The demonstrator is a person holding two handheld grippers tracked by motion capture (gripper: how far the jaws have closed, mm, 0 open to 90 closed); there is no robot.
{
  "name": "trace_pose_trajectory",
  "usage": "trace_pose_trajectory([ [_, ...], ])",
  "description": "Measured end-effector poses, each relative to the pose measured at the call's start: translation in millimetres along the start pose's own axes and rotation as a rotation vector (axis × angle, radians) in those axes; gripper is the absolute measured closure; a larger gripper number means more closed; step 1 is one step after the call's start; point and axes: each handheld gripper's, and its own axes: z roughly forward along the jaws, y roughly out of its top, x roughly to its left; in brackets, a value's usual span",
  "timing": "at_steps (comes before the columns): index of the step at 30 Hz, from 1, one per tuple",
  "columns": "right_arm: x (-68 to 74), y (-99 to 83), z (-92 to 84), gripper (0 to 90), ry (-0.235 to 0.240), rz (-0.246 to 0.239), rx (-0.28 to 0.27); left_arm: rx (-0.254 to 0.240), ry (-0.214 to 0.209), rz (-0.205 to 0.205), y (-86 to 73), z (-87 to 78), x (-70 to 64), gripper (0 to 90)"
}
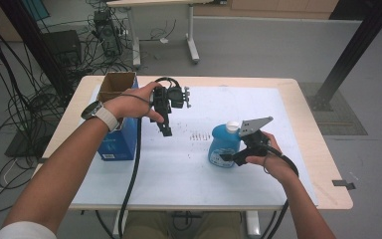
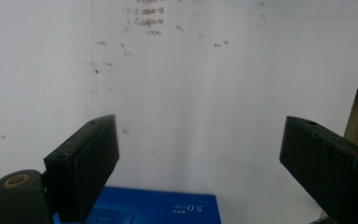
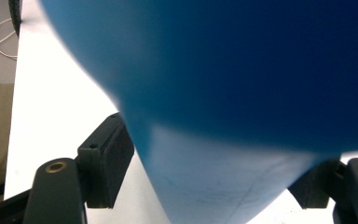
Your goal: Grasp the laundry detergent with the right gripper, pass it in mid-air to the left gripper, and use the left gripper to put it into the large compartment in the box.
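Note:
A blue bottle (image 1: 222,143) with a white cap stands on the white mat (image 1: 179,172), right of centre. My right gripper (image 1: 227,157) comes at it from the right, low on its body. In the right gripper view the bottle (image 3: 242,70) sits between the jaws of my right gripper (image 3: 214,163), and both pads (image 3: 114,154) touch its sides. My left gripper (image 1: 165,130) hangs above the mat left of centre, pointing down. In its own view my left gripper (image 2: 200,135) is open, with nothing but the mat (image 2: 191,84) between its jaws.
A blue box (image 1: 113,144) with an open cardboard top stands at the left of the table, under my left wrist; its blue face (image 2: 158,207) lies below the left jaws. Faint marks dot the mat's middle. The wooden table edge (image 1: 328,169) runs along the right. Cables cover the floor behind.

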Motion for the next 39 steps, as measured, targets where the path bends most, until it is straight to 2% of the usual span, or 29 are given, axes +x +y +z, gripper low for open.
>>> trace_pose_trajectory([
  [39,-1.4,-2.8,2.0,31.0,0.010,0.003,-0.025,0.007,0.003,0.000,0.4,1.5,0.6,12.2],
])
